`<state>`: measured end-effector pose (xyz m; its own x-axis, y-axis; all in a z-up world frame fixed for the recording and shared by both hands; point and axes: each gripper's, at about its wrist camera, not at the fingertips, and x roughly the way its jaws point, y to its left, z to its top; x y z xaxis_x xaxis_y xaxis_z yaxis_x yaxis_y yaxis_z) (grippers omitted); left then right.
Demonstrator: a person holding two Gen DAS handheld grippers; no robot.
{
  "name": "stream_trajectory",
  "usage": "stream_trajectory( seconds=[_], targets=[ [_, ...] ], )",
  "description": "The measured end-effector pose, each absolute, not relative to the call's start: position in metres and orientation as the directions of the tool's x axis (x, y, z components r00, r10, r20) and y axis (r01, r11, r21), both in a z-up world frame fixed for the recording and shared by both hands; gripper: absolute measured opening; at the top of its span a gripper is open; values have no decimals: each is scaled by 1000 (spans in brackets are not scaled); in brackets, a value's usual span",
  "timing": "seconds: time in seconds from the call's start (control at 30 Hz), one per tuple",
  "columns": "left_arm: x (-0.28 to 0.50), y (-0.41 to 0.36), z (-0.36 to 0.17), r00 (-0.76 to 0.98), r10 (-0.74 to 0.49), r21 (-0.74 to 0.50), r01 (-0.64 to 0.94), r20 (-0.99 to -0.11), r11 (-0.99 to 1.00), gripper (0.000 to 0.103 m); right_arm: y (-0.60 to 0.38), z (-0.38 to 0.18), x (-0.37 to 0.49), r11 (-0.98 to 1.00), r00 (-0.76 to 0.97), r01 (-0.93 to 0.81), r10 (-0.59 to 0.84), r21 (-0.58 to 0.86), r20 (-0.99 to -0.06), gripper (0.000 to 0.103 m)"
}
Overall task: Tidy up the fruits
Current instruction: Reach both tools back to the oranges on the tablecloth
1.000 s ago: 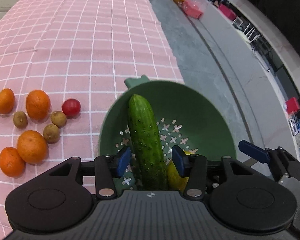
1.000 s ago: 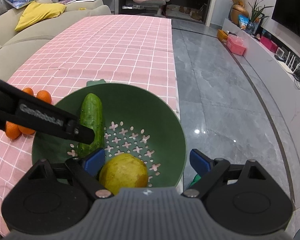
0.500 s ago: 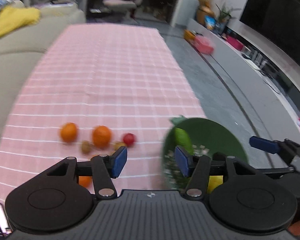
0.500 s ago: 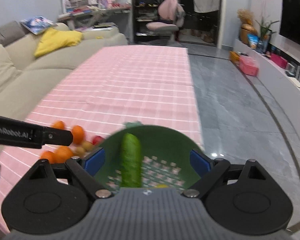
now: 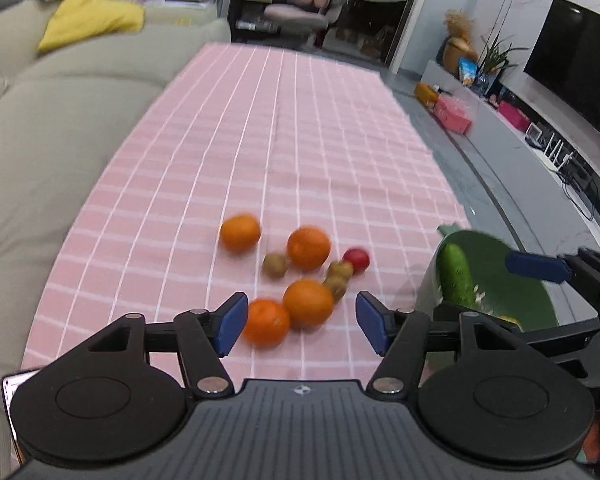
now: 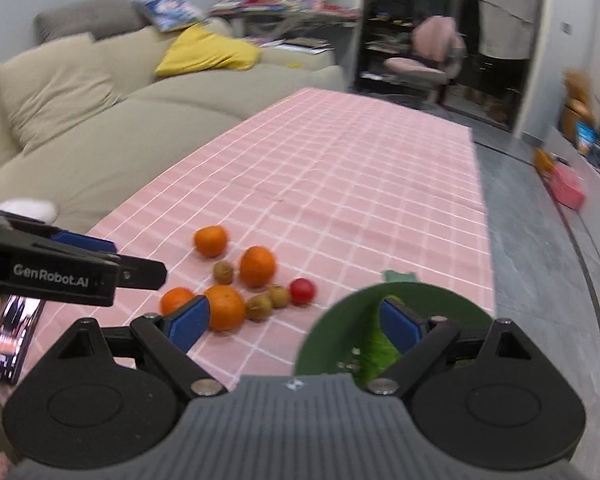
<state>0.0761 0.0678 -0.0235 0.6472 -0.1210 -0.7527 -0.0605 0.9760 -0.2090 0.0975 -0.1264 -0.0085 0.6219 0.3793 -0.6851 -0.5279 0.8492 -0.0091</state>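
Note:
Several oranges (image 5: 308, 249) (image 6: 257, 266), small brown fruits (image 5: 275, 265) (image 6: 223, 272) and a red tomato (image 5: 356, 260) (image 6: 302, 291) lie loose on the pink checked tablecloth (image 5: 284, 128). A green colander (image 5: 512, 292) (image 6: 348, 320) at the table's right edge holds a cucumber (image 5: 454, 274) and a yellow fruit (image 5: 510, 321). My left gripper (image 5: 302, 322) is open and empty, above the nearest oranges. My right gripper (image 6: 294, 322) is open and empty, between the fruit pile and the colander.
A beige sofa (image 5: 40, 120) with a yellow cushion (image 6: 208, 54) runs along the table's left side. A phone (image 6: 8, 340) lies at the near left corner. Grey floor (image 6: 540, 260) lies right of the table, with a TV (image 5: 576, 60) and low shelf beyond.
Both grippers have pulled back and up from the colander and swung left toward the fruit pile. The cucumber lies in the colander, free of the left gripper.

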Motion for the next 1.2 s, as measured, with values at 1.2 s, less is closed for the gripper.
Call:
stream_trajectory(
  seconds=[1.2],
  targets=[
    [121, 99, -110, 503, -236, -312, -71, -831, 947, 51, -47, -87, 137, 635, 436, -763, 366, -122, -822, 52]
  ],
)
